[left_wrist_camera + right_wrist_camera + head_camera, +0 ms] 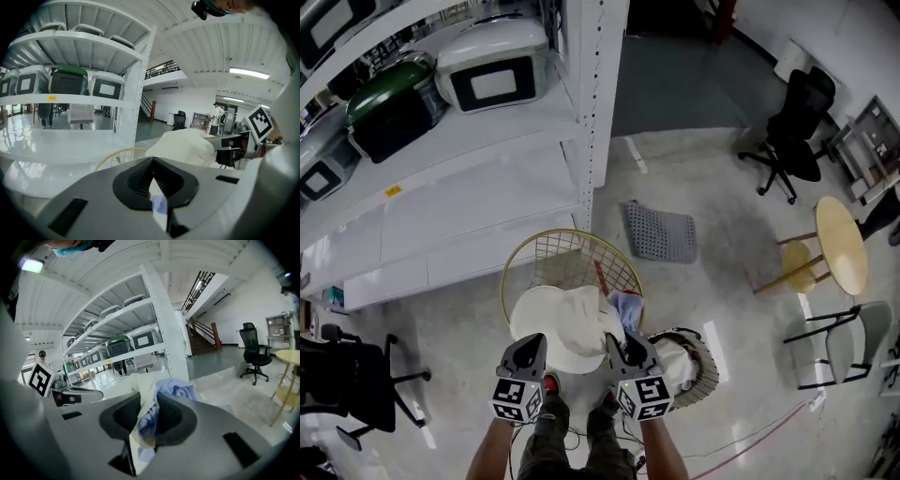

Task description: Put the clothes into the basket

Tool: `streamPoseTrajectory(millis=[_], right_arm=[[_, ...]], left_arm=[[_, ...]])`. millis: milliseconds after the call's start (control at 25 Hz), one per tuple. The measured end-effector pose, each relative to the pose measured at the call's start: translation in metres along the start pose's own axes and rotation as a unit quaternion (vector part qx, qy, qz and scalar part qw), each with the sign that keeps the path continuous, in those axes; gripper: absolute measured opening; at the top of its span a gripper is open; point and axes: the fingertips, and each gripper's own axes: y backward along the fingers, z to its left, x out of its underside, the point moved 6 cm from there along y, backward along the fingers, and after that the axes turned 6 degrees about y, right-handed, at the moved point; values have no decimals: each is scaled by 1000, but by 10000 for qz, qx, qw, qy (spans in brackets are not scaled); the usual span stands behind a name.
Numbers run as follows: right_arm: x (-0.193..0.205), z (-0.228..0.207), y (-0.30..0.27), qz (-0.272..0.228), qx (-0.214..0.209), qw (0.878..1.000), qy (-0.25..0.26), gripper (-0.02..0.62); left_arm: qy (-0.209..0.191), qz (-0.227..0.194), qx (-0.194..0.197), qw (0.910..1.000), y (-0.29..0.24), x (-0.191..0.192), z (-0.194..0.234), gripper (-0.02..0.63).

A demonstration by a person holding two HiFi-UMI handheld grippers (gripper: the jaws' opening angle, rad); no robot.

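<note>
My right gripper [149, 405] is clenched on a bunch of cloth. It holds a fold of the cream garment [567, 323] together with the light blue garment [177, 390], which bulges out over the jaw tips. My left gripper [153, 180] has its jaws pressed together on a thin edge of pale cloth with a bluish spot, and the cream garment swells just beyond them. In the head view both grippers are side by side. The cream garment is spread between them, with the blue one at its right edge. The clothes are in the air and cover the near part of the gold wire basket [567, 251], which stands on the floor in front of the white shelf [487, 178]. Just right of my right gripper is a second basket [709, 361] with white cloth inside. A grey mat [660, 232] lies beyond it, and a round wooden table [842, 246] stands farther right.
</note>
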Motion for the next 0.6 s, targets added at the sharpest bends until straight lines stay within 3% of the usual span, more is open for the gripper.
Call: streamPoseTrajectory(millis=[320,600], right_arm=[[-15,-50,74,-279,784,9965,-68,106],[5,-93,137,-317,1528,9875,-242,106]], left_arm=[[-440,-236,667,9965,-23,-34,-71,1],[-693,23,1318,9888,-49,-20,-133,1]])
